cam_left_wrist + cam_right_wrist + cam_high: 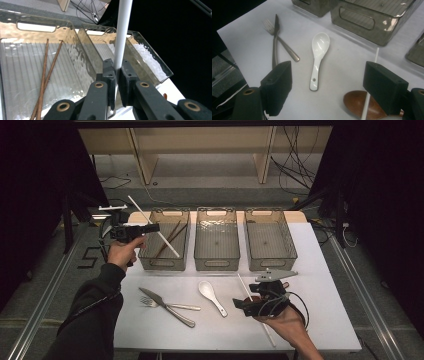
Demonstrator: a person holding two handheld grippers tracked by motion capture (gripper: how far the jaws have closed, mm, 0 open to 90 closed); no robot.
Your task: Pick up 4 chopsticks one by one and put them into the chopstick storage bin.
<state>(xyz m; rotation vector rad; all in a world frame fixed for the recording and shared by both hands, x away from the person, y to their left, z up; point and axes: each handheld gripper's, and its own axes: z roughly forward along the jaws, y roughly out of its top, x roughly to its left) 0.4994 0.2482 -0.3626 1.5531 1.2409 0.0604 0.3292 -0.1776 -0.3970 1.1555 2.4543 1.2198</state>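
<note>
My left gripper (153, 227) is raised over the left clear bin (163, 265) and is shut on a long white stick (161, 236) that slants across the bin. In the left gripper view the jaws of this gripper (116, 76) pinch the white stick (122, 37), and two brown chopsticks (44, 75) lie inside the bin (75, 47). My right gripper (241, 304) hovers low over the table with its jaws wide open and nothing held. Ahead of the right gripper (329, 83) lies a white ceramic spoon (318, 57), with a second white stick (372, 75) and a brown wooden spoon (358, 103) beside the right-hand jaw.
Three clear bins stand in a row at the back; the middle bin (216, 265) and right bin (272, 264) hold nothing I can see. A knife (167, 308) crosses a fork (172, 305) at the front left of the white table (325, 320). The white spoon (212, 297) lies at the centre.
</note>
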